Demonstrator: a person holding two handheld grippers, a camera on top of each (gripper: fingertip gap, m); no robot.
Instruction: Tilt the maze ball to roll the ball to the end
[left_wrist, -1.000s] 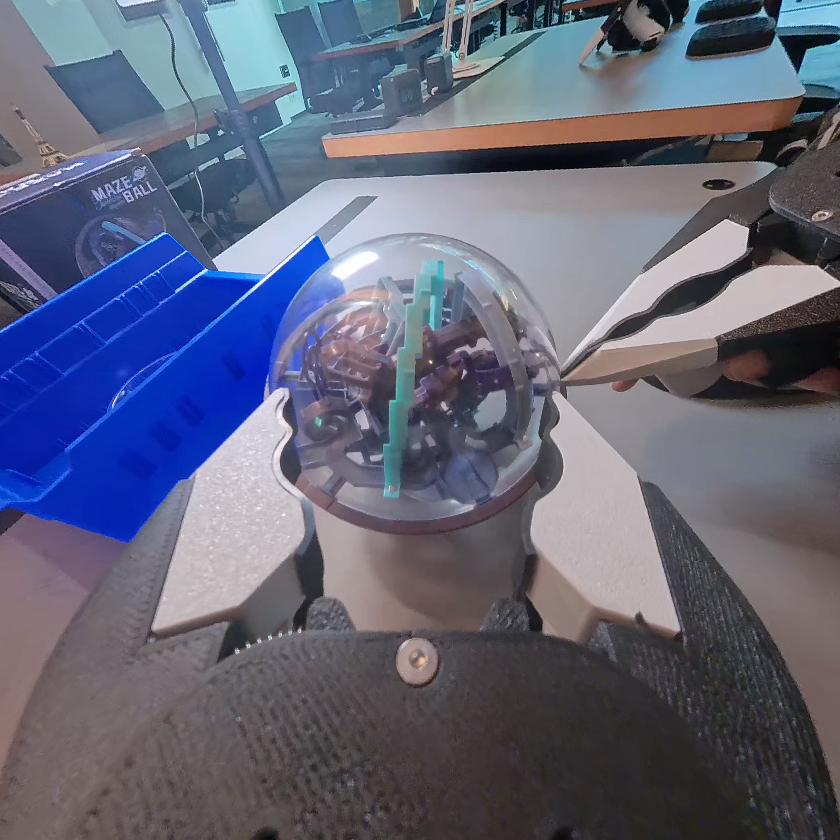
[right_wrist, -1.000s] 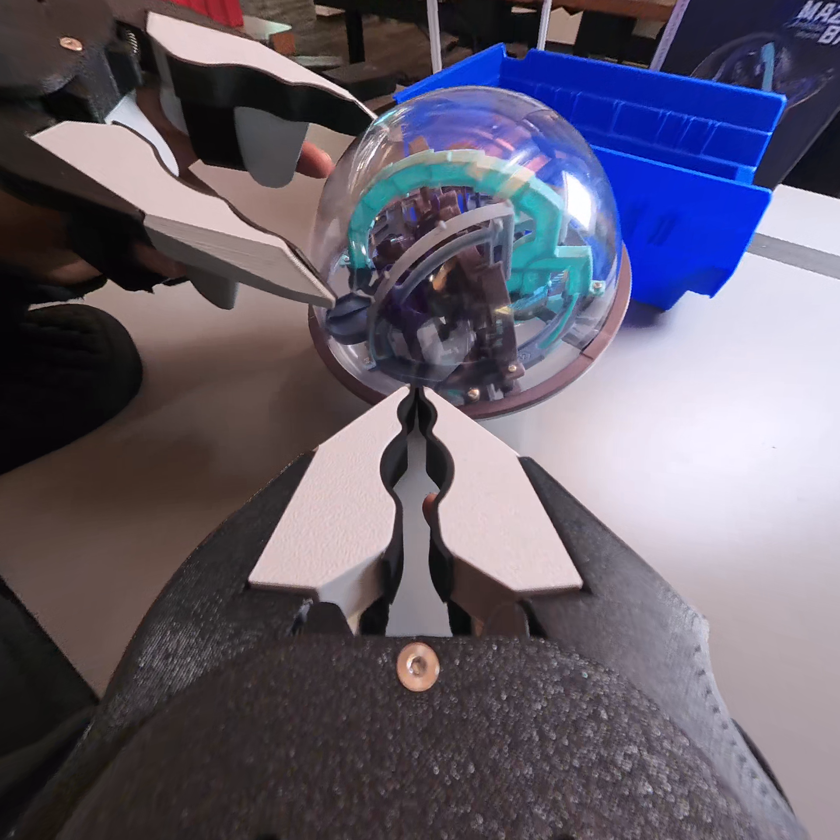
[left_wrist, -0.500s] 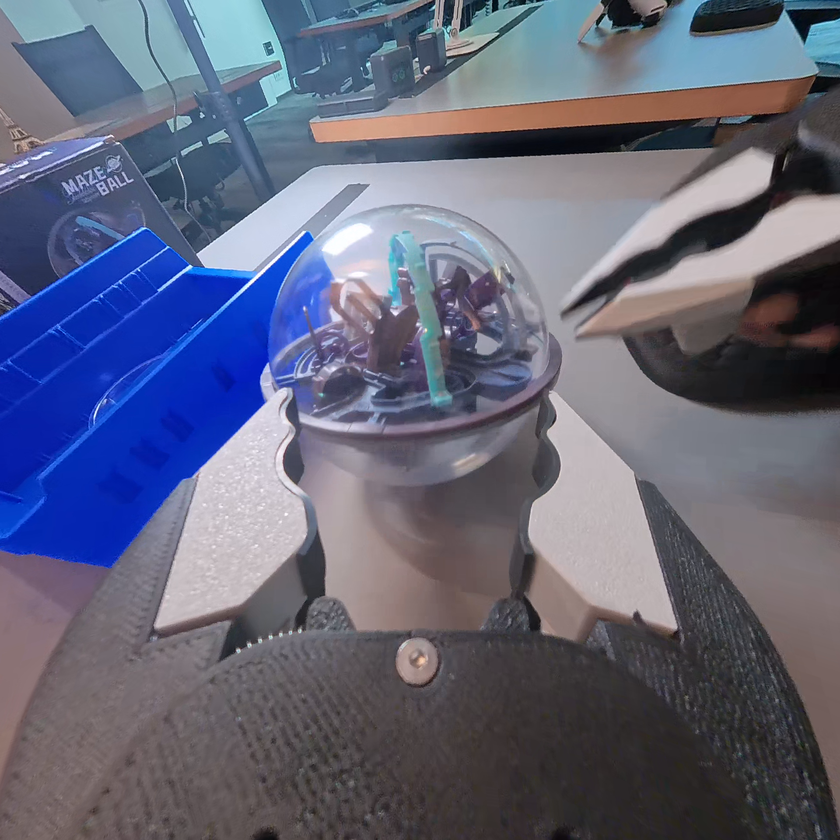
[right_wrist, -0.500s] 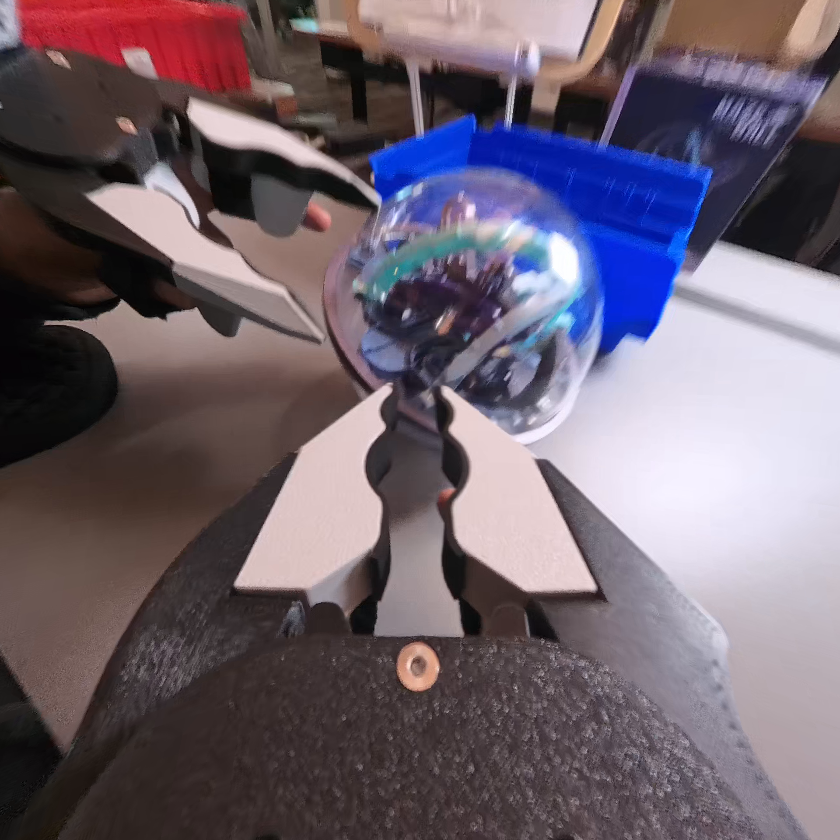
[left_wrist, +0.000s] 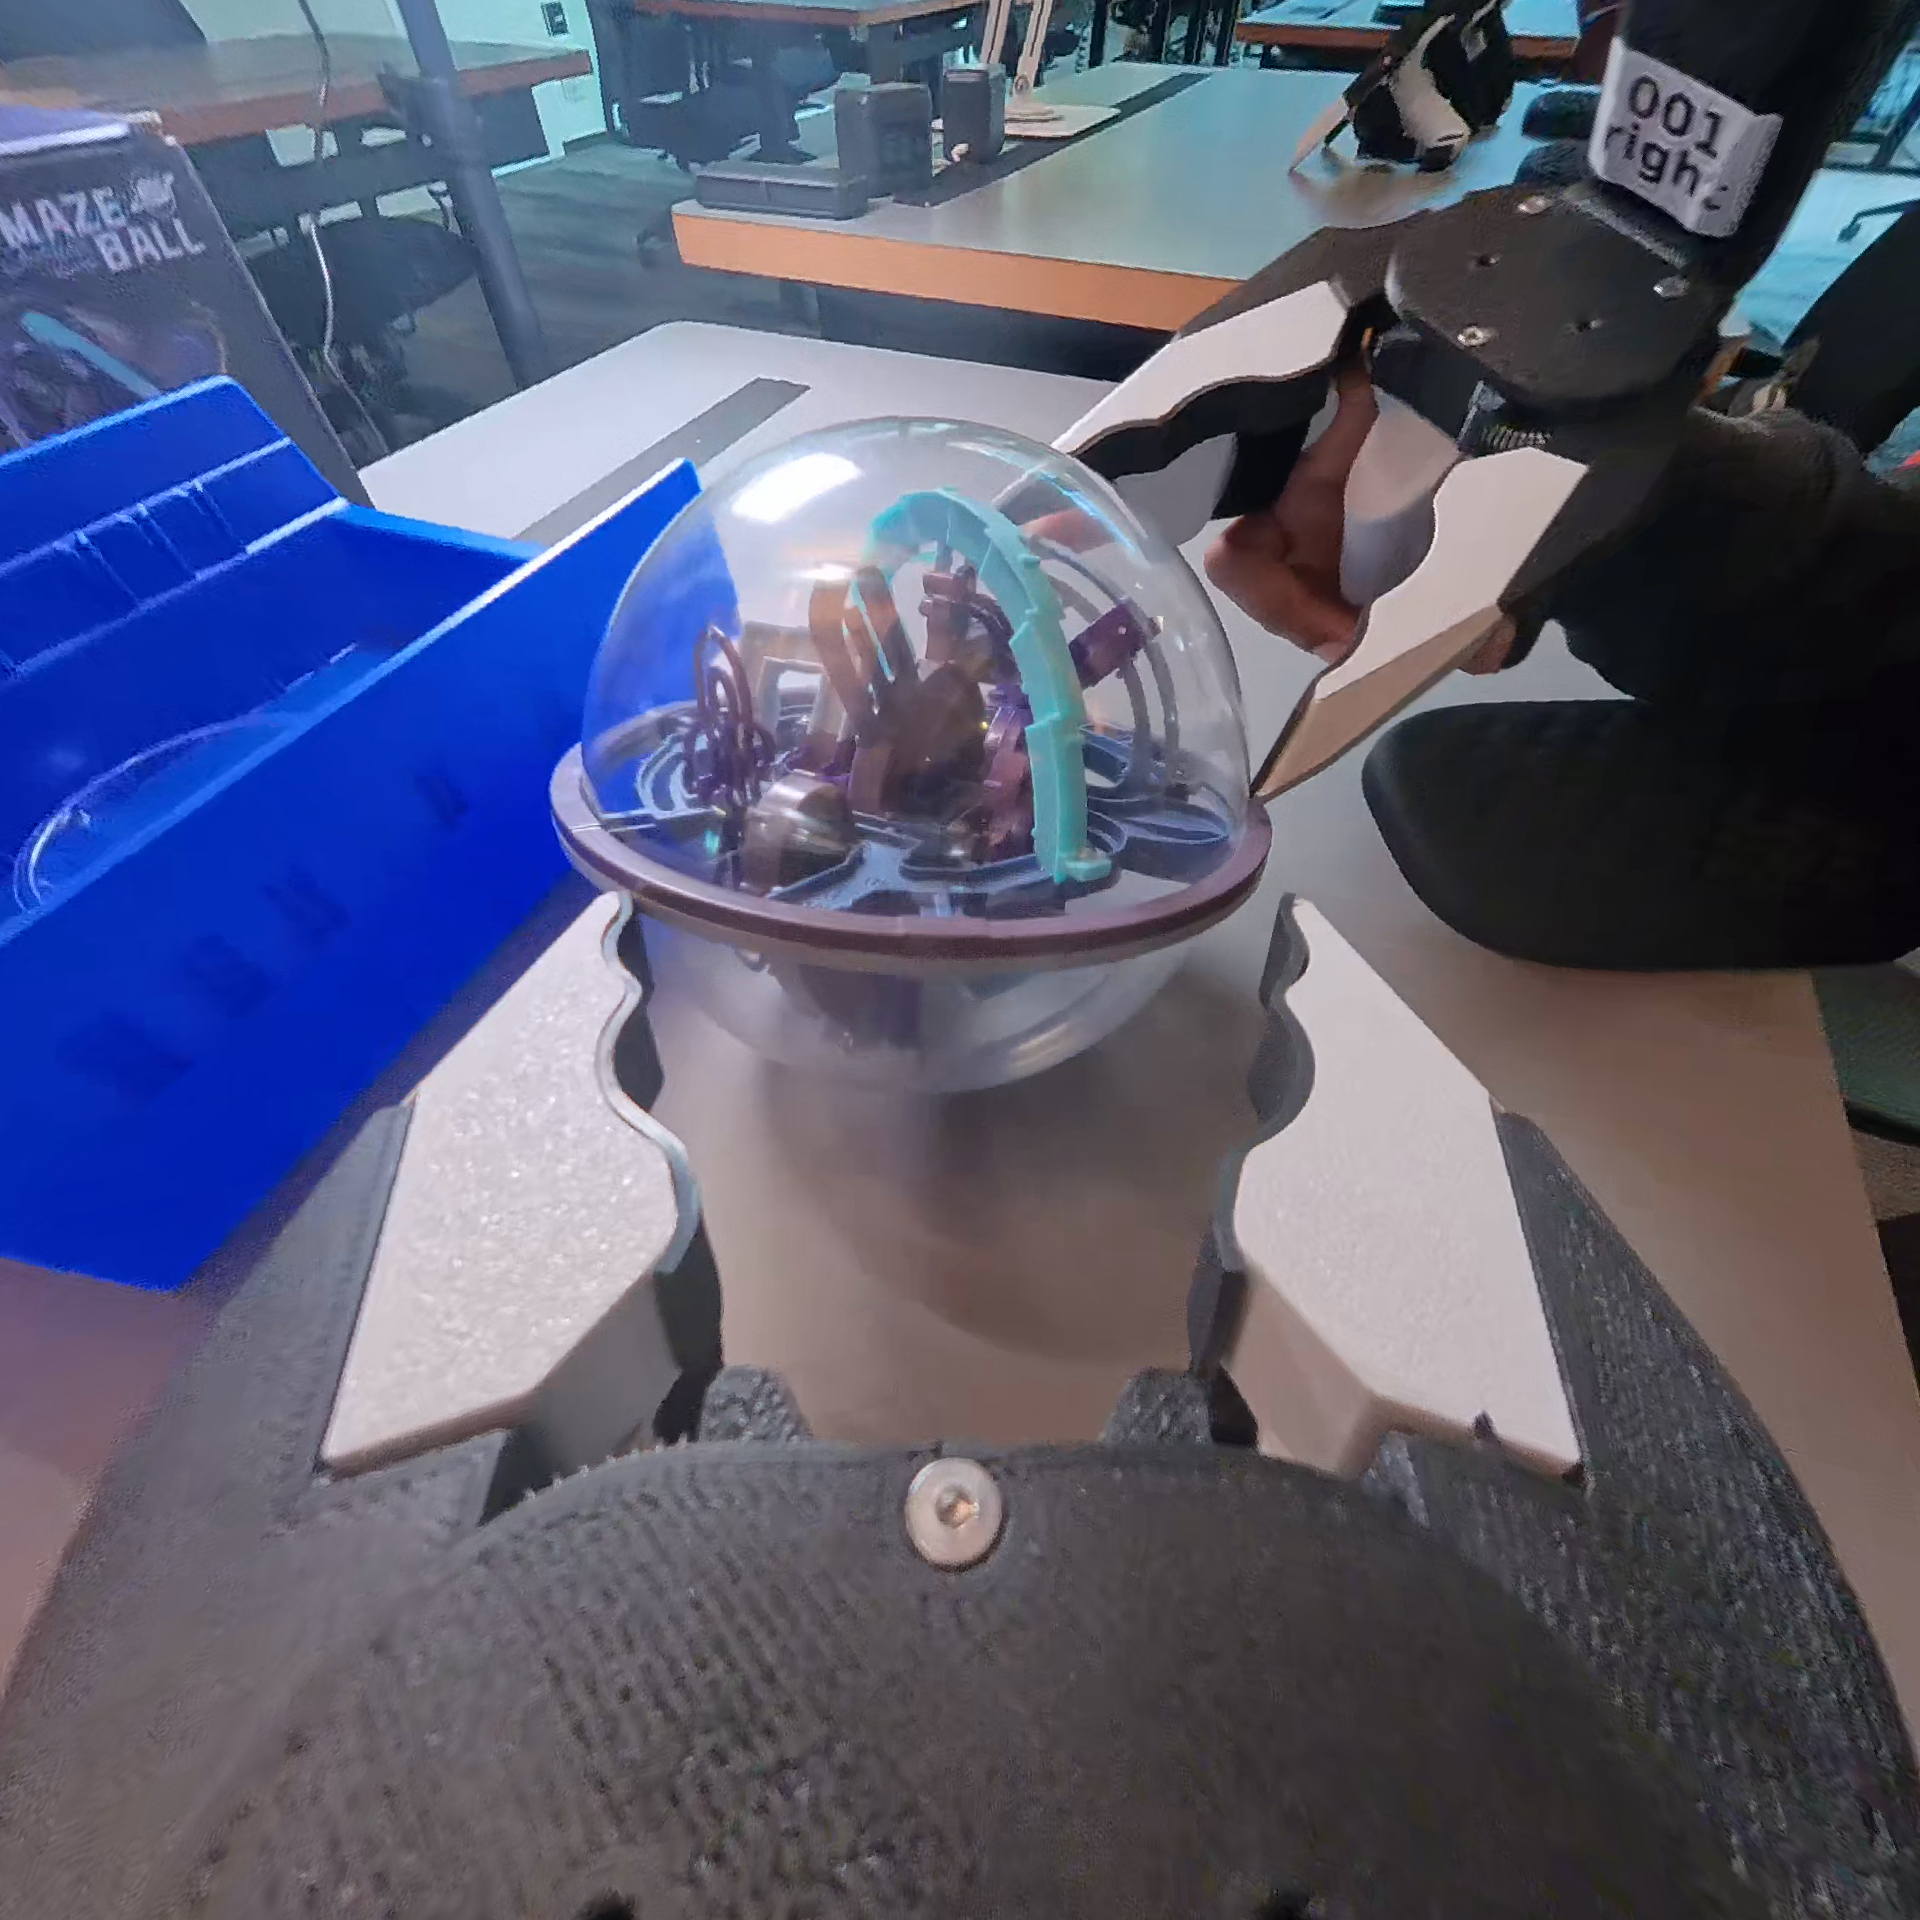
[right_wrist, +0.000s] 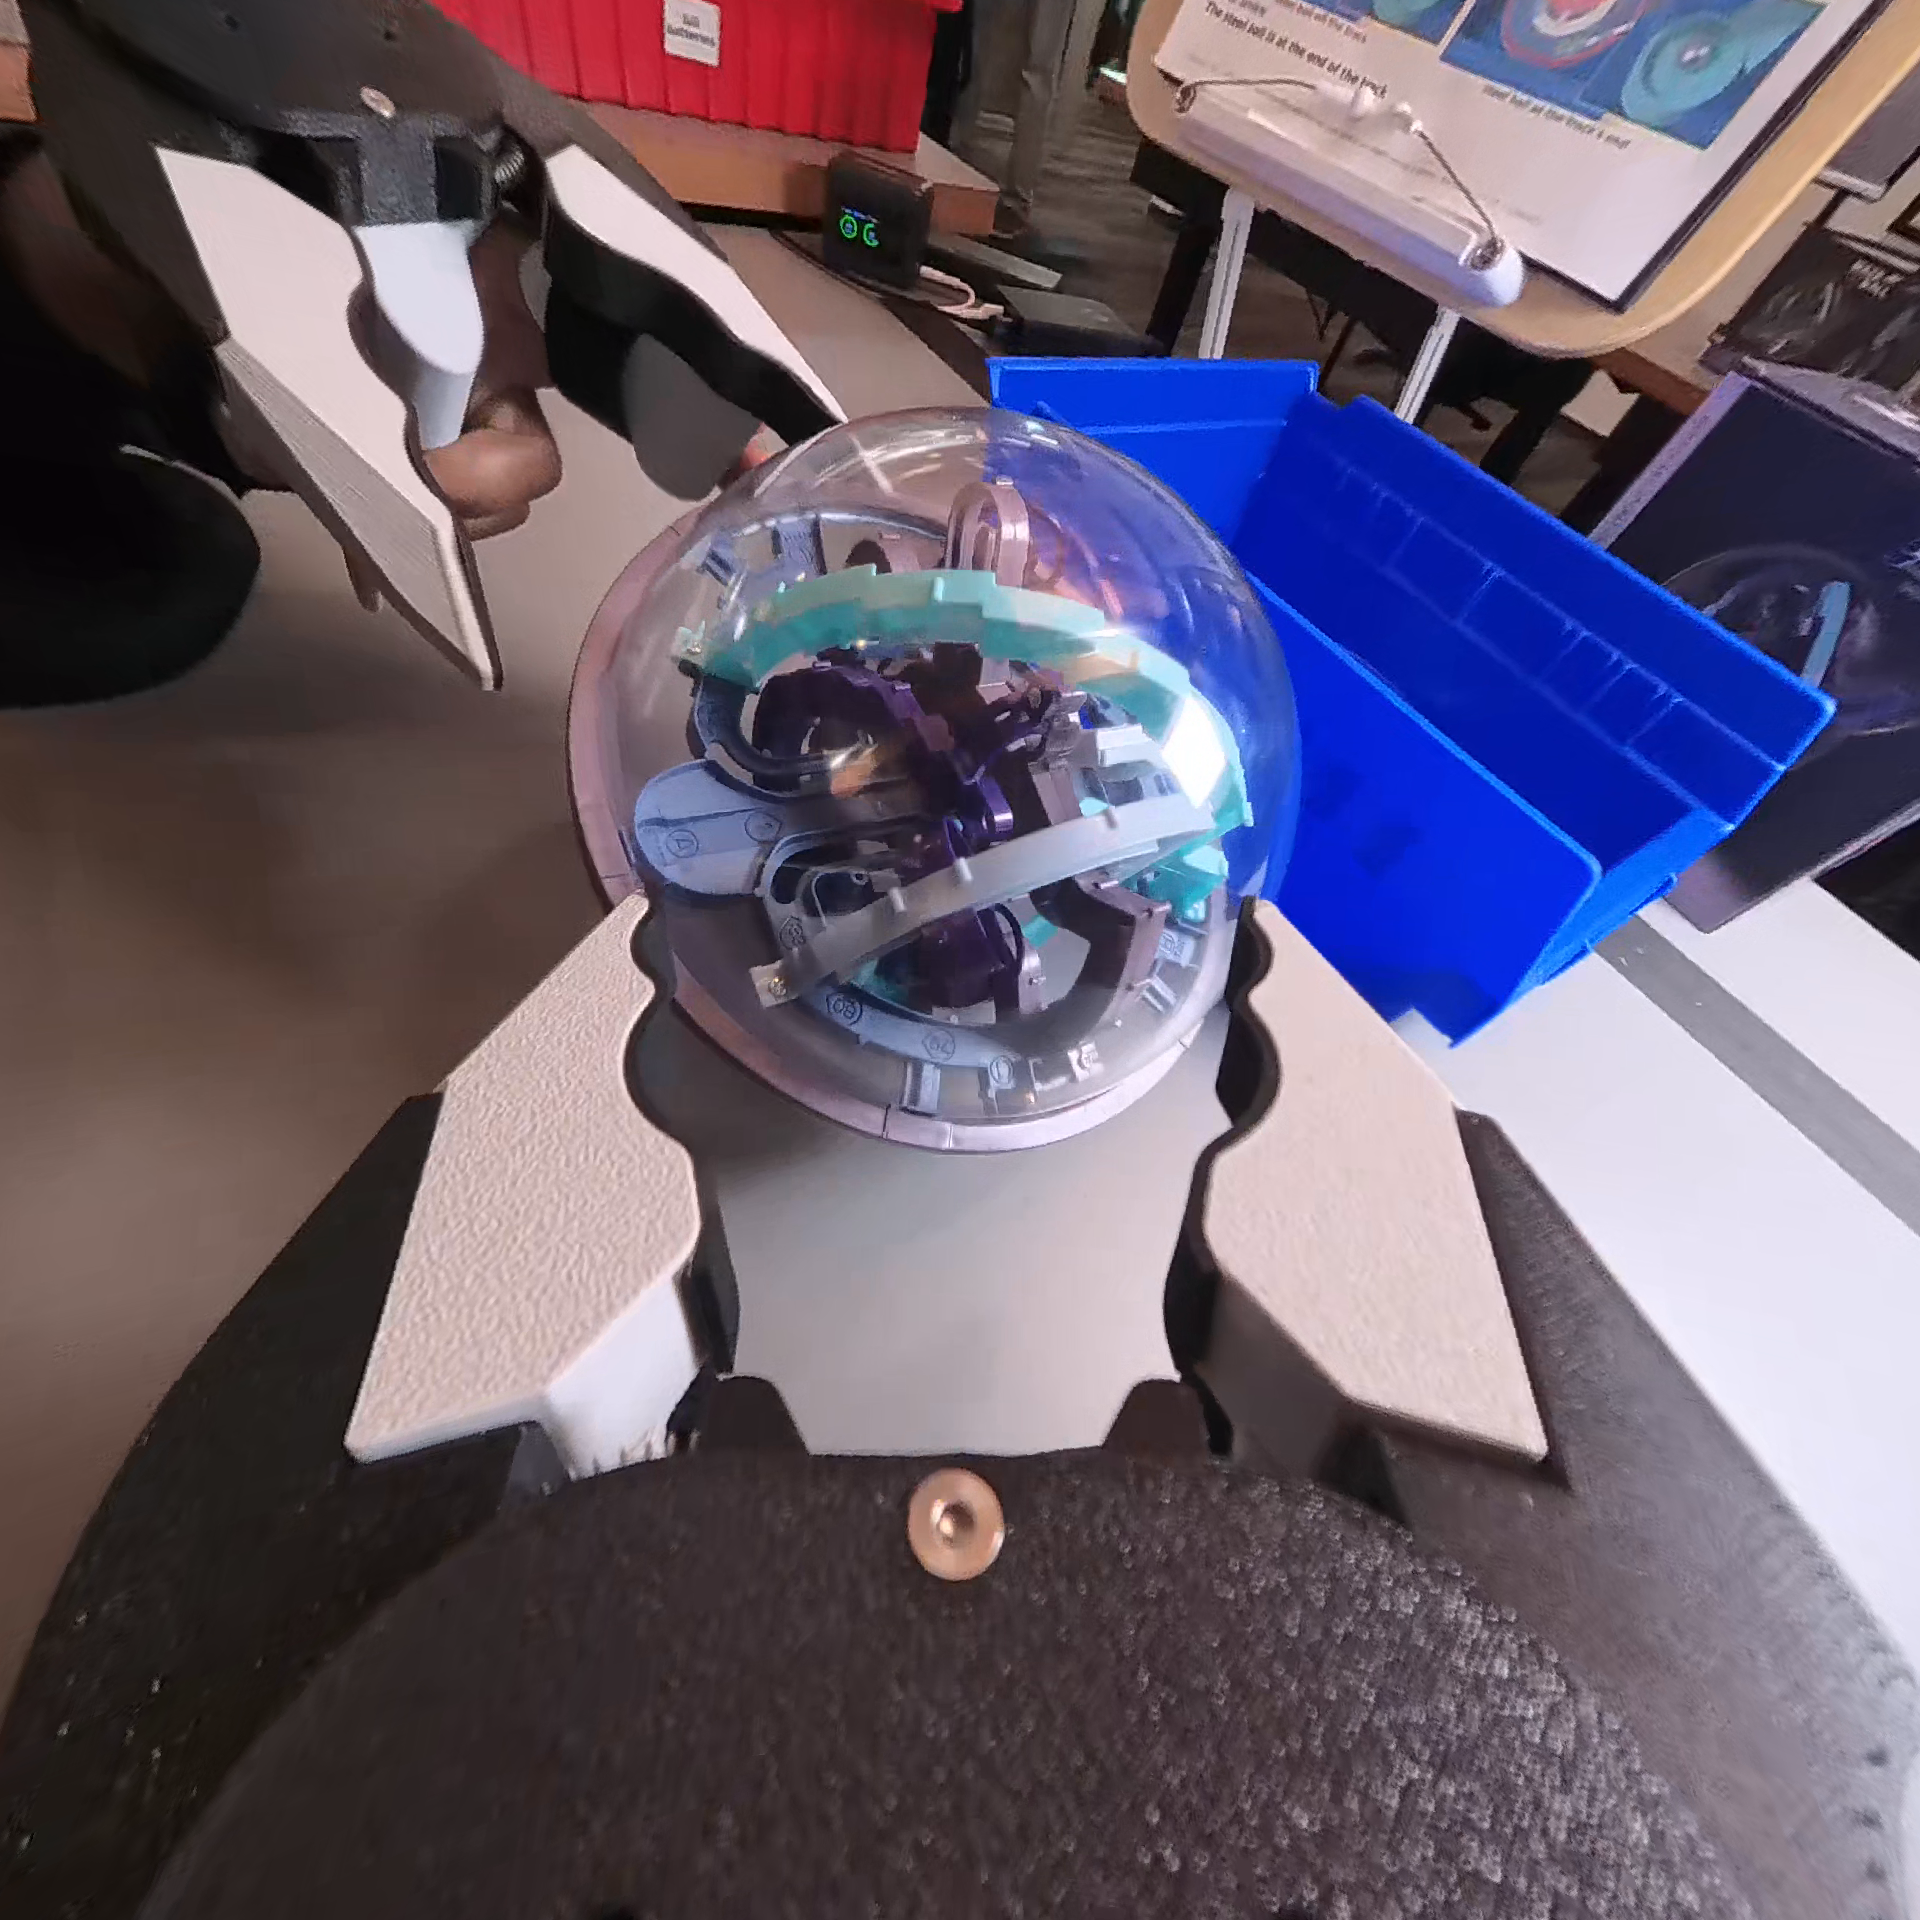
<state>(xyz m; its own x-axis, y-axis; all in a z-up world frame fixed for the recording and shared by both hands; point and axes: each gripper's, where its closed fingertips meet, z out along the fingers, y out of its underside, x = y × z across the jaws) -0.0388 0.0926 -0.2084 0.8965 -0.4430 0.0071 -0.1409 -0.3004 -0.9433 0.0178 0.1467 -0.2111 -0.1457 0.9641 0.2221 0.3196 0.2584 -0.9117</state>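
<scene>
The maze ball (left_wrist: 904, 727) is a clear sphere with teal, purple and grey tracks inside. It rests on the grey table (left_wrist: 1507, 1060) with its dark rim about level. My left gripper (left_wrist: 951, 925) is open, its fingertips just short of the lower half of the sphere. My right gripper (right_wrist: 940, 925) is open wide, with its tips against the near sides of the maze ball (right_wrist: 935, 779). In the left wrist view the right gripper (left_wrist: 1164, 623) straddles the upper right of the dome. The left gripper (right_wrist: 655, 540) shows open at the far left. I cannot pick out the small ball inside.
A blue plastic bin (left_wrist: 260, 831) stands right beside the sphere, on its left in the left wrist view and behind it (right_wrist: 1507, 727) in the right wrist view. The dark maze ball box (left_wrist: 104, 260) stands behind the bin. The table edge runs to the right.
The right gripper went from shut beside the sphere to wide open around it. The left gripper let go and drew back slightly. The sphere turned from tilted to rim-level.
</scene>
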